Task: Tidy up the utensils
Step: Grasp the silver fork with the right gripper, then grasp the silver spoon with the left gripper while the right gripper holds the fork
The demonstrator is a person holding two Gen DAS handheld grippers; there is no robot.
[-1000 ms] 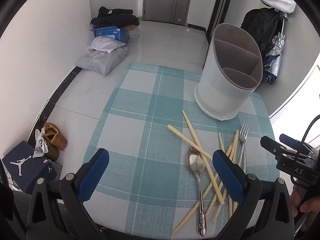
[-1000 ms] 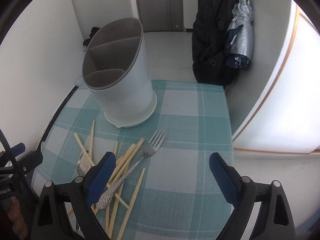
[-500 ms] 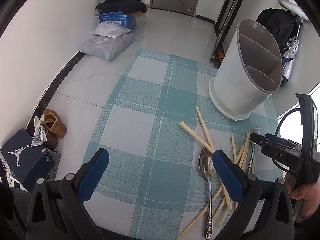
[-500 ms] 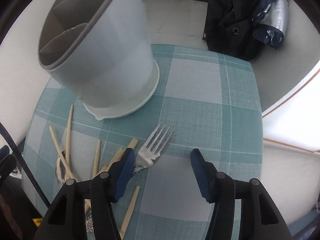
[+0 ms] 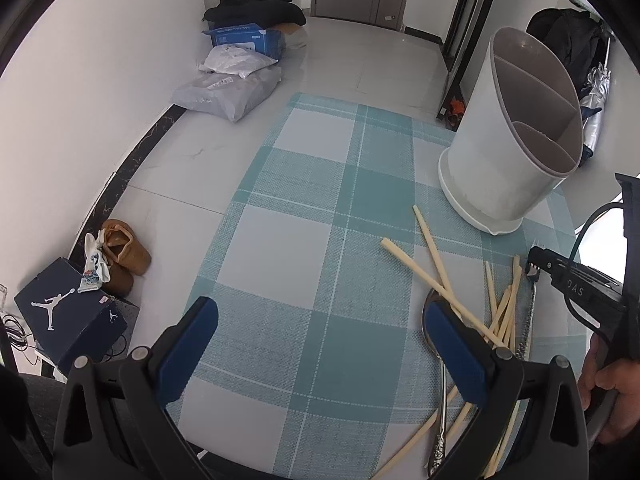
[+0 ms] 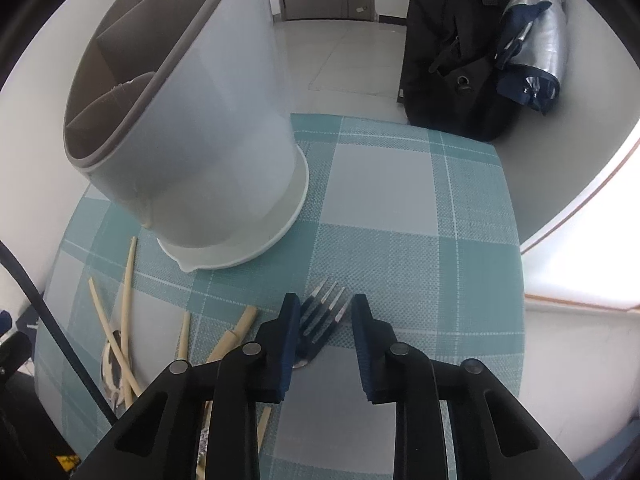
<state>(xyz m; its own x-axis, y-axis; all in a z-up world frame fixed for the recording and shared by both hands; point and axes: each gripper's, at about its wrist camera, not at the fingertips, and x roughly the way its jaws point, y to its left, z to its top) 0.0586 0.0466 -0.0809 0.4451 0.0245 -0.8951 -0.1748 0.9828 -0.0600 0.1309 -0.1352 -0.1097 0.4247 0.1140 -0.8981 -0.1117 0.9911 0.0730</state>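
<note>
A silver fork lies on the teal checked mat, tines pointing away from me. My right gripper is down over the fork's head and its jaws are closing, one blue pad on each side of the tines, not visibly pressing. In the left wrist view the right gripper tips onto the fork. Several pale chopsticks and a spoon lie crossed beside it. My left gripper hangs open above the mat with nothing between its fingers. A white divided utensil holder stands just behind the fork.
The holder sits at the mat's far right. On the floor to the left are a shoe box, brown shoes and plastic bags. A black bag and a folded umbrella lean beyond the table's far edge.
My right gripper has dropped towards the table and narrowed from wide open to close around the fork's head. The left gripper has stayed open and hardly shifted.
</note>
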